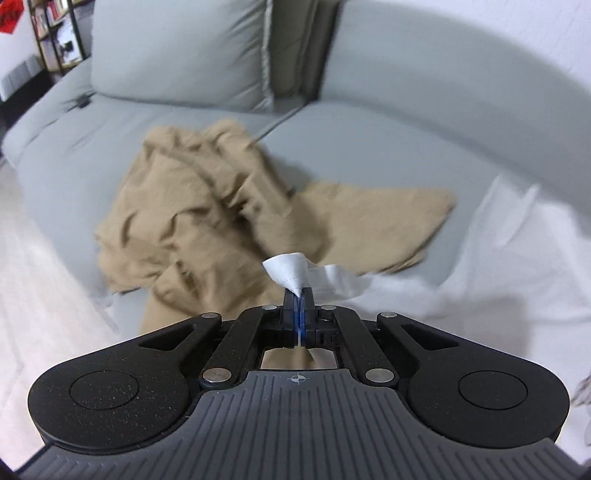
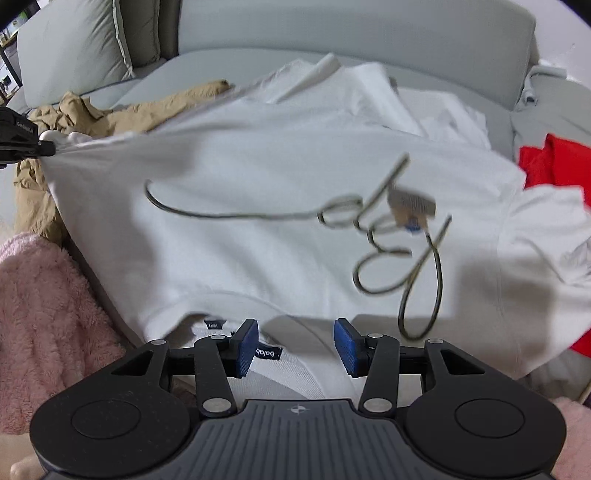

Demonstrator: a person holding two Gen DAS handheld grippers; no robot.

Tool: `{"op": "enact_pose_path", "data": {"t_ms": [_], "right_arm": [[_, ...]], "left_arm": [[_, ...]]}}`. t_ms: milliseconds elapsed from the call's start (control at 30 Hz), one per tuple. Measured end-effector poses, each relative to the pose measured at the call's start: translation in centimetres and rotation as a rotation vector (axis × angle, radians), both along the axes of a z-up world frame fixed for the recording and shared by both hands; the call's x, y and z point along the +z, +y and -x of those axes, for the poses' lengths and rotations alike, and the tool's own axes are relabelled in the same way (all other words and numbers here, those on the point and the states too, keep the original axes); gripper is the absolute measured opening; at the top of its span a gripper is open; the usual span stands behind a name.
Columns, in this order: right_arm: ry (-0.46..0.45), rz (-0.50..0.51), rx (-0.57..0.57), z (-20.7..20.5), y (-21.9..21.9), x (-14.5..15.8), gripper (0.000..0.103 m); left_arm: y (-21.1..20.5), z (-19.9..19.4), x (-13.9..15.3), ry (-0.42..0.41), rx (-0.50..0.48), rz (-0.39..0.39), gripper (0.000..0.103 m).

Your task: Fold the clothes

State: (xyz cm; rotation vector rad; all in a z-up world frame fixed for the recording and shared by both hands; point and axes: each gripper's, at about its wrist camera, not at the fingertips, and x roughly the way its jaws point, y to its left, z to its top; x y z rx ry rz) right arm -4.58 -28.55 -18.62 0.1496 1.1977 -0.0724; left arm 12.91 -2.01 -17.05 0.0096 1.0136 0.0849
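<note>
A white T-shirt [image 2: 277, 166] with grey script lettering and a hang tag [image 2: 410, 206] lies spread over the grey sofa. My left gripper [image 1: 298, 295] is shut on one corner of this shirt [image 1: 288, 271], and the cloth sticks out past the fingertips. In the right wrist view the same gripper [image 2: 48, 147] shows at the far left, with the shirt's edge drawn taut from it. My right gripper [image 2: 295, 332] stands open just above the shirt's collar and its neck label [image 2: 267, 353]. Its blue pads [image 2: 245, 347] are apart and press on nothing.
A crumpled tan garment [image 1: 192, 206] lies on the sofa seat [image 1: 369, 147] left of the shirt. A red garment [image 2: 550, 162] sits at the right. Pink fluffy fabric [image 2: 48, 295] fills the near left. Sofa back cushions [image 1: 173, 51] rise behind, with a shelf [image 1: 55, 33] far left.
</note>
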Motion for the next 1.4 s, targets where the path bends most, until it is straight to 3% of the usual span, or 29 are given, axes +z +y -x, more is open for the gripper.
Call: {"op": "enact_pose_path", "data": {"t_ms": [33,100,167,200,233,367,467,533,667,800,933,1000,1067,1233,1300,1333,1400], "right_arm": [[0.006,0.002,0.000,0.2,0.0,-0.2,0.045],[0.007,-0.004,0.000,0.6,-0.2,0.0,0.045],[-0.009,-0.003,-0.001,1.3,-0.9,0.9,0.047],[-0.019,0.001,-0.006,1.6,-1.4,1.3,0.048],[-0.029,0.008,-0.018,2.1,-2.1,1.9,0.049],[-0.057,0.053,-0.119,3.6,-6.1,3.5,0.051],[-0.054,0.069,-0.278,3.8,-10.6,3.5,0.052],[-0.035,0.011,-0.405,4.1,-13.7,2.9,0.052],[-0.008,-0.178,-0.557,5.1,-17.0,0.6,0.056],[-0.005,-0.198,-0.551,4.3,-16.2,-0.8,0.056],[0.034,-0.223,-0.532,2.9,-15.4,-2.5,0.055],[0.034,-0.164,-0.497,2.3,-14.6,-2.6,0.043],[0.010,-0.107,-0.417,2.0,-13.6,-2.0,0.002],[0.102,0.008,-0.315,2.2,-12.5,-0.8,0.003],[0.148,0.013,-0.320,2.1,-12.7,-1.0,0.011],[0.160,0.013,-0.327,2.0,-12.8,-1.0,0.021],[0.147,0.010,-0.333,2.0,-12.7,-0.2,0.029]], "left_arm": [[0.1,-0.6,-1.2,0.057,-0.003,0.004,0.012],[0.3,-0.9,-2.7,0.117,-0.013,0.011,0.018],[0.3,0.1,-1.7,0.080,-0.015,0.022,0.032],[0.2,0.8,-1.0,0.055,-0.019,0.026,0.044],[0.0,1.5,-0.3,0.035,-0.029,0.019,0.046],[-2.5,4.6,1.5,-0.010,-0.131,-0.002,0.046],[-5.4,7.7,1.8,0.008,-0.309,0.055,0.046],[-7.9,9.2,0.8,0.068,-0.434,0.108,0.044],[-12.6,11.5,-1.1,0.121,-0.604,0.077,0.044],[-14.9,12.6,-0.9,0.142,-0.673,0.088,0.044],[-16.5,12.7,-2.3,0.175,-0.699,0.050,0.044],[-17.0,12.5,-3.4,0.200,-0.699,0.025,0.043],[-17.0,12.9,-3.8,0.221,-0.709,0.015,0.042],[-17.6,14.4,-4.1,0.232,-0.799,-0.003,0.039],[-17.8,14.4,-4.0,0.231,-0.803,-0.011,0.039],[-17.8,14.3,-3.9,0.233,-0.800,-0.009,0.039],[-17.5,14.2,-3.1,0.225,-0.796,0.007,0.040]]}}
